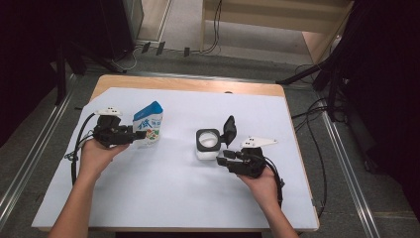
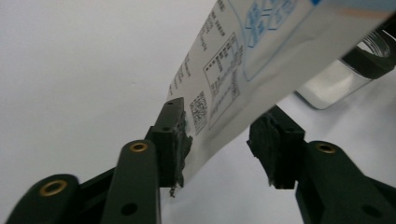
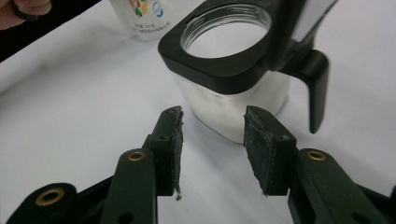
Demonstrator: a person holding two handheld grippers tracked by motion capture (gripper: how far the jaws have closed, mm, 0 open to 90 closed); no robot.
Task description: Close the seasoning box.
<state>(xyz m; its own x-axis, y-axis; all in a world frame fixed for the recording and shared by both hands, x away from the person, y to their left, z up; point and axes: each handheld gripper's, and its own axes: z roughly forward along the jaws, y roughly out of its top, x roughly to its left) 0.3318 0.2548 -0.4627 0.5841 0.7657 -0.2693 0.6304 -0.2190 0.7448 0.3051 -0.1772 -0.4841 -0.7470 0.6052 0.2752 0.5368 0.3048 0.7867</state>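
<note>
A white and blue printed pouch (image 1: 148,124) stands upright on the white sheet at the left. Its lower edge (image 2: 224,93) reaches between the jaws of my left gripper (image 1: 138,134) (image 2: 219,140), which is open: the pouch lies against the left pad, and the right pad (image 2: 273,149) stands clear of it. A clear square jar (image 1: 208,144) (image 3: 229,84) with a black rim sits at centre right, its black flip lid (image 1: 229,130) raised. My right gripper (image 1: 223,156) (image 3: 212,140) is open just short of the jar, nothing between its pads.
A white sheet (image 1: 173,198) covers most of the wooden table (image 1: 188,85). Cables trail from both grippers off the table's sides. Metal rails, dark stands and floor cables surround the table.
</note>
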